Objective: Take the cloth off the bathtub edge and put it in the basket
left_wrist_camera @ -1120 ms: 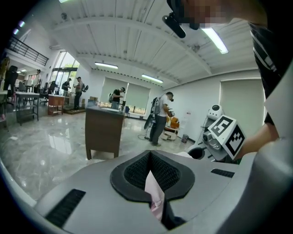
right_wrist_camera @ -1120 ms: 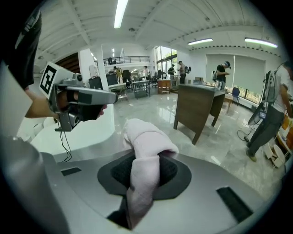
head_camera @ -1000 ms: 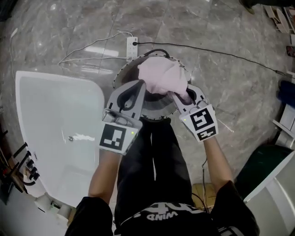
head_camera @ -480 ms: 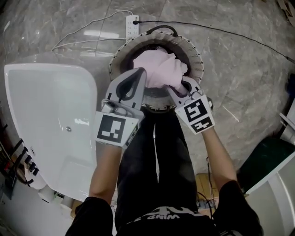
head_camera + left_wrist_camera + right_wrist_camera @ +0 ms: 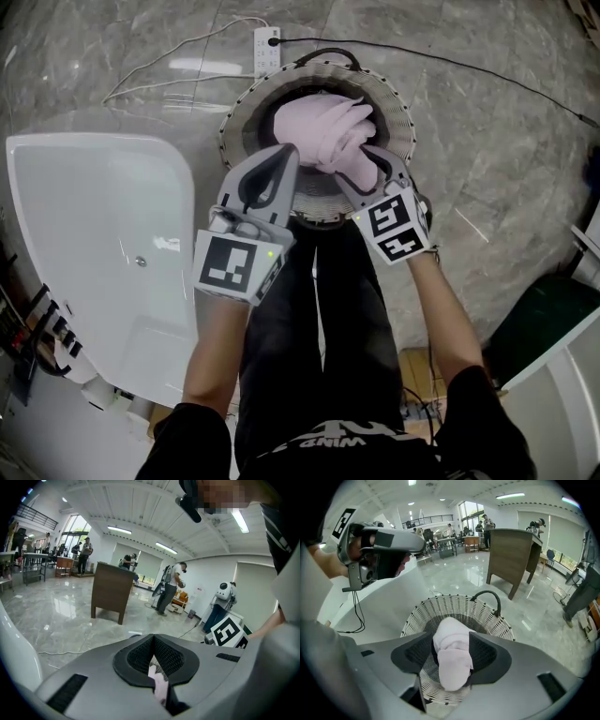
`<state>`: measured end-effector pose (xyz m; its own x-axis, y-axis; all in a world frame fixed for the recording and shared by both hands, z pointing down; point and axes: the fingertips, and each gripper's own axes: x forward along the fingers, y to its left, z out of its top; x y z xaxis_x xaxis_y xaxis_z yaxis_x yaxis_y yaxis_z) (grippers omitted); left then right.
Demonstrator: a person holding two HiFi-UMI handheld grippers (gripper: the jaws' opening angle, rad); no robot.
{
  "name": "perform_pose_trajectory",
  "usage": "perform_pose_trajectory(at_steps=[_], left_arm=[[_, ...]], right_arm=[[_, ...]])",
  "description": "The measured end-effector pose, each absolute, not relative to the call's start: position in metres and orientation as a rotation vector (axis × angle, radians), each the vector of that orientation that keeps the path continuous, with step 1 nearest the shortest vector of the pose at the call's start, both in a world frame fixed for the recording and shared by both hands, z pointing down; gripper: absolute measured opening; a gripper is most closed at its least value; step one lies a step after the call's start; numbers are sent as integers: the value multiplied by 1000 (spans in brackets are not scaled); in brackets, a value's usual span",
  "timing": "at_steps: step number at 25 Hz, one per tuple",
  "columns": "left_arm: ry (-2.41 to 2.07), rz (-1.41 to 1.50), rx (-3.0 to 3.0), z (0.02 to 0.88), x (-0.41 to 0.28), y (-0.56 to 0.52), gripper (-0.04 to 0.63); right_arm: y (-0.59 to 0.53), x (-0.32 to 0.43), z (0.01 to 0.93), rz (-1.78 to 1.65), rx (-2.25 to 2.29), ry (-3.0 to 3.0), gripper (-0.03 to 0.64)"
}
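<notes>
Floor (image 5: 487, 141); cloth (image 5: 451, 660) between just-opened right jaws

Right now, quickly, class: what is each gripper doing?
Left gripper: shut on a fold of the pink cloth.
Right gripper: open; its jaws have just been opening, with the cloth between them above the basket.

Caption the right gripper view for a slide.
Right gripper, jaws just opened, straddles the cloth over the basket.
</notes>
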<state>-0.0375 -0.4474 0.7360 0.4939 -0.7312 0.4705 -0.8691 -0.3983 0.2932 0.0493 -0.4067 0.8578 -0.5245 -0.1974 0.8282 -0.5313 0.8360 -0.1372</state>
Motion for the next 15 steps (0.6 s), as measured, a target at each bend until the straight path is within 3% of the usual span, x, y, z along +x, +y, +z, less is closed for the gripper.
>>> perform_pose_trajectory(at_steps=[15], left_arm=[[-1303,354,2243,732,-36,-461,12]], right_arm=[[-429,40,832,511,532,-2186,228]])
